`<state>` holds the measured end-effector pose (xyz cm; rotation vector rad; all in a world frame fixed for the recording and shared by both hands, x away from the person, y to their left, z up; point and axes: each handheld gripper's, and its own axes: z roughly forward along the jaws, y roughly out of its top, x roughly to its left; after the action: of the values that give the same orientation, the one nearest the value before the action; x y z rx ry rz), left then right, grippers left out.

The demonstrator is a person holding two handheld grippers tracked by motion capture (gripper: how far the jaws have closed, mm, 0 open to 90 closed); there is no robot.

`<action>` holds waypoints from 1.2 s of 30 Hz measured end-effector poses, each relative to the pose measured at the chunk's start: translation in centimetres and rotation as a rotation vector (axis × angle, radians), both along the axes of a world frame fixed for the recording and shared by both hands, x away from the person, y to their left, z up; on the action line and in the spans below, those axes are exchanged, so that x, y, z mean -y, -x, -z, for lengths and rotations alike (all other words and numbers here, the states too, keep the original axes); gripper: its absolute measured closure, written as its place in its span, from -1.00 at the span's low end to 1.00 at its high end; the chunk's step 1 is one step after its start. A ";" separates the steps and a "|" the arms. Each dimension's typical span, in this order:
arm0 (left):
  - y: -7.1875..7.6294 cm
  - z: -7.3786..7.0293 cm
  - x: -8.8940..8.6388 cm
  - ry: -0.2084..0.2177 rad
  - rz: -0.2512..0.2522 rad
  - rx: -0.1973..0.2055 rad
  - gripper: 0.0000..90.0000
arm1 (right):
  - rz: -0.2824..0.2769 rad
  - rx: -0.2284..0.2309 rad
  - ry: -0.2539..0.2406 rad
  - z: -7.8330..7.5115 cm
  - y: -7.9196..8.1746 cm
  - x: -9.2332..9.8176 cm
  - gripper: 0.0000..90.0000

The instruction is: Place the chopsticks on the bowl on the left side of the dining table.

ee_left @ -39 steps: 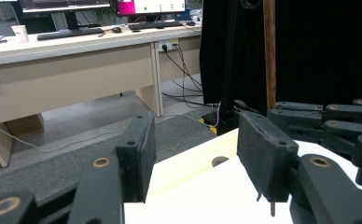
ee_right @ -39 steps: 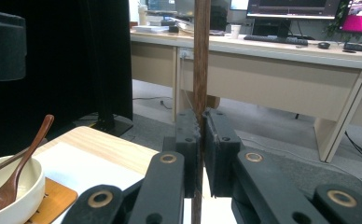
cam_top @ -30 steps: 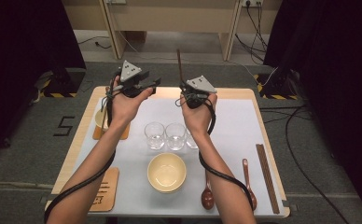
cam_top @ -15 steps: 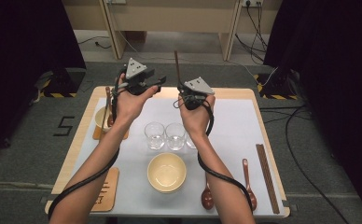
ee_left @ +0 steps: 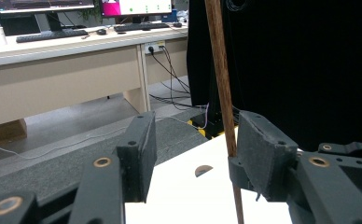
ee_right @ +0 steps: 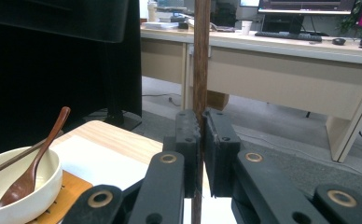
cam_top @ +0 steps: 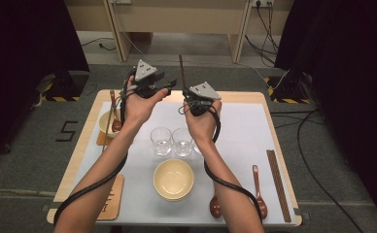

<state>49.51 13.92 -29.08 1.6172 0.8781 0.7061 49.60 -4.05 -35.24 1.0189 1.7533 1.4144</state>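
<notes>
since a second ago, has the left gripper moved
Yes: in the high view the left gripper has shifted slightly right, toward the upright chopstick, judged against the table's far edge.

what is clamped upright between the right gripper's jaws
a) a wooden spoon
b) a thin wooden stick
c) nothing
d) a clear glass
b: in the right gripper view the right gripper has its jaws pressed shut on a thin wooden stick that stands upright; the high view shows the stick rising above that gripper.

Only readable mark: a dark "5" on the grey carpeted floor (cam_top: 68, 131) left of the table (marks on the small wooden board (cam_top: 110, 199) too blurry).
</notes>
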 end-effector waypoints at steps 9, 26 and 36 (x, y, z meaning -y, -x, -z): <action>-0.2 0.1 0.7 0.005 0.011 -0.010 0.06 | -0.007 -0.002 0.010 0.4 0.1 -0.2 0.89; -1.3 0.5 2.0 0.002 0.015 -0.032 0.33 | -0.024 -0.010 0.017 0.7 0.5 -0.9 0.89; -1.6 0.9 2.2 0.036 0.021 -0.036 0.56 | -0.028 -0.004 0.026 0.8 0.6 -1.0 0.89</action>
<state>51.15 11.74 -29.98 1.6089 0.8936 0.6450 49.01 -3.00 -36.02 0.9881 1.7904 1.4043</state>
